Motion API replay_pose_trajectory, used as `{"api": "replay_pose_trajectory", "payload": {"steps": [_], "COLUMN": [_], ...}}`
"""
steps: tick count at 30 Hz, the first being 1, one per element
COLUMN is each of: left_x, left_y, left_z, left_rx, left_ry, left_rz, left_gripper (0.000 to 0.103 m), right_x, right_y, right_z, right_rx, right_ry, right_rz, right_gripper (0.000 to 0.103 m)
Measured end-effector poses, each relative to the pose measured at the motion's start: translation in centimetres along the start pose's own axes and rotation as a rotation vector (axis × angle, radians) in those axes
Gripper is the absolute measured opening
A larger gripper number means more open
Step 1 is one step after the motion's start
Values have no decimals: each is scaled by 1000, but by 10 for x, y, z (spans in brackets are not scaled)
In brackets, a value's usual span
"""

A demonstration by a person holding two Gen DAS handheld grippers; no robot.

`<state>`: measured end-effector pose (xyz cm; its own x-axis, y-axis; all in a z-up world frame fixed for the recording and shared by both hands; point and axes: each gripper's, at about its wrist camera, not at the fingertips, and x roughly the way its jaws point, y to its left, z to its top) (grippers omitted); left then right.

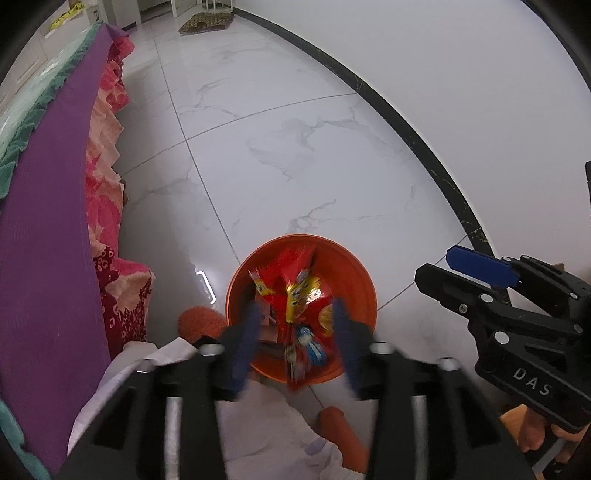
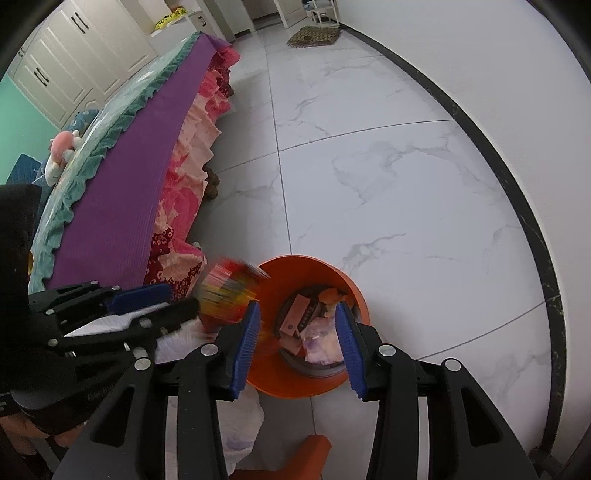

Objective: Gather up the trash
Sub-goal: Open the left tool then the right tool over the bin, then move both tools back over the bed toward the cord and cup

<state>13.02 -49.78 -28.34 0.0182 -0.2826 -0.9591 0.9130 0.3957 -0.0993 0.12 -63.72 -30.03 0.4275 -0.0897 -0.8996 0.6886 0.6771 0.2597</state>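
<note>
Left wrist view: left claw [image 1: 293, 345] spread wide, gripping nothing; red snack wrapper [image 1: 301, 306] blurred at 12 o'clock over orange bin [image 1: 364, 291].

Right wrist view: right claw [image 2: 297, 343] wide, empty; bin holds paper scraps [image 2: 299, 317]. No trash visible on floor [image 2: 388, 177]; task looks nearly finished.

The floor [image 2: 388, 192] is glossy white marble-pattern tile with thin grey grout lines, bordered by a black baseboard [image 2: 491, 155] below a plain white wall [image 2: 480, 55]. A bed [image 2: 122, 192] stands left of the floor, with a purple mat, teal ruffled cover and pink floral skirt. Beyond the bed stand cream cabinets [image 2: 74, 62], and what appears to be a brown doormat [image 2: 314, 36] lies past its far end.
</note>
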Motion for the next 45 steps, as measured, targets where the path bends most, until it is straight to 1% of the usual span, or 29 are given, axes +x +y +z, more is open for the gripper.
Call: {"api": "replay_pose_trajectory", "payload": {"steps": [8, 14, 16, 18, 20, 22, 25, 28, 30, 31, 32, 37, 39, 43, 45], "left_x": [-2, -15, -23, -38, -49, -65, -87, -109, -121, -128, -137, -172, -184, -212, -224], "left_y": [3, 5, 5, 7, 9, 13, 20, 27, 31, 34, 38, 51, 56, 70, 79], "left_z": [0, -3, -4, -7, -9, -14, -23, -33, -40, -44, -50, -75, -86, -111, -123], "left_rx": [-15, -23, -21, -25, -29, -39, -63, -85, -105, -118, -130, -174, -195, -245, -271], "left_ry": [3, -12, -28, -64, -85, -116, -160, -197, -217, -230, -248, -308, -330, -380, -401], "left_rz": [14, 19, 31, 39, 43, 65, 88, 105, 119, 126, 134, 168, 192, 232, 251], "left_gripper": [50, 50, 58, 58, 58, 59, 67, 68, 69, 74, 75, 77, 81, 82, 82], "right_x": [-3, -14, -20, -29, -42, -55, -72, -87, -99, -102, -108, -129, -134, -147, -152], "right_y": [4, 13, 17, 24, 34, 47, 64, 80, 93, 98, 105, 140, 153, 194, 209], "right_z": [1, 2, 2, 3, 4, 5, 5, 3, 0, -1, -3, -12, -15, -22, -27], "right_rx": [-8, -18, -23, -30, -50, -74, -107, -130, -154, -161, -174, -237, -256, -324, -356], "right_ry": [-4, -24, -35, -52, -76, -102, -132, -156, -173, -180, -193, -220, -225, -237, -242], "right_rz": [10, 18, 23, 36, 54, 75, 104, 130, 149, 154, 163, 210, 229, 280, 297], "right_gripper": [43, 43, 43, 43, 43, 43, 43, 43, 48, 52, 55, 55, 55, 55, 60]}}
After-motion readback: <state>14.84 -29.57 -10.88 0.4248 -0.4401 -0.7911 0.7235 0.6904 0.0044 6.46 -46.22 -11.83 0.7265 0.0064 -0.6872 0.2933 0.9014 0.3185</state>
